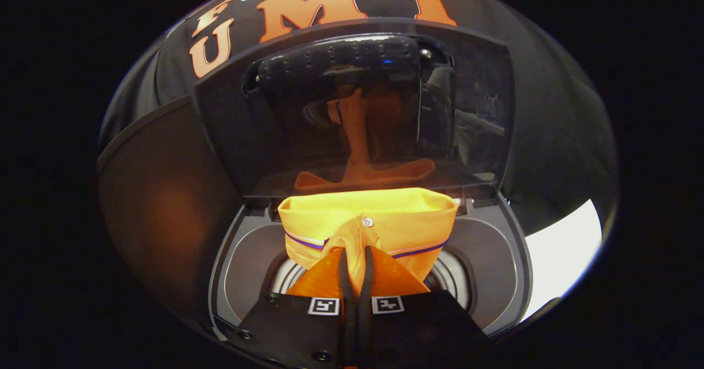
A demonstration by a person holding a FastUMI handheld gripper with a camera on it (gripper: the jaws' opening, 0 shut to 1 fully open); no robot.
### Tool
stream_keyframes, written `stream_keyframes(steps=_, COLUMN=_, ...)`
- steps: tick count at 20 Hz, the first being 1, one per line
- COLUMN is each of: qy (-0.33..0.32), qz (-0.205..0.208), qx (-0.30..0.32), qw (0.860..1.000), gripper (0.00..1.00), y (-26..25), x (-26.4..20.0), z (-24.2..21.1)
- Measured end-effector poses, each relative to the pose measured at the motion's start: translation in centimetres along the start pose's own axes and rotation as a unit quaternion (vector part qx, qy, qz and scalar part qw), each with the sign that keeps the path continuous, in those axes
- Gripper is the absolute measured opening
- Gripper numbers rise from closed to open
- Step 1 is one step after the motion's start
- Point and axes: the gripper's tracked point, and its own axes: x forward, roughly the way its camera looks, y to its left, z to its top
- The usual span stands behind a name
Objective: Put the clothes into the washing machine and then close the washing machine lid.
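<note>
We are seeing dim, fisheye-bent edges; glare is streaking the raised lid [352, 110], mirroring the brightly lit shirt [368, 220].

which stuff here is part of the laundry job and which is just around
Part of the job:
- orange shirt, pinched between the gripper fingers, hanging over the drum
- washing machine, drum opening beneath the shirt
- lid, raised upright behind the shirt

Just around:
- black cloth wall
- white surface beside the machine

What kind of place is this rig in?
Likely a laundry mock-up inside a recording booth. A top-loading washer stands with its lid raised, black cloth wall behind it. The hand-held gripper is shut on an orange shirt over the drum opening.
</note>
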Motion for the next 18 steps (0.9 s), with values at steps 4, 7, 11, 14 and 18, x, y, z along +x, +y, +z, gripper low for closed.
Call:
stream_keyframes(steps=4, qy=0.043, qz=-0.008, qx=0.017, qw=0.999, gripper=0.08, y=-0.3, x=1.6, z=-3.0)
stream_keyframes(steps=7, qy=0.076, qz=-0.017, qx=0.027, qw=0.997, gripper=0.08, y=-0.2, x=2.8, z=-4.7)
stream_keyframes(steps=11, qy=0.124, qz=-0.030, qx=0.047, qw=0.991, gripper=0.08, y=-0.6, x=4.1, z=-6.6)
stream_keyframes(steps=14, qy=0.148, qz=-0.032, qx=0.059, qw=0.987, gripper=0.08, y=-0.8, x=4.5, z=-7.2)
stream_keyframes(steps=18, qy=0.167, qz=-0.046, qx=0.059, qw=0.983, gripper=0.08, y=-1.2, x=4.6, z=-7.7)
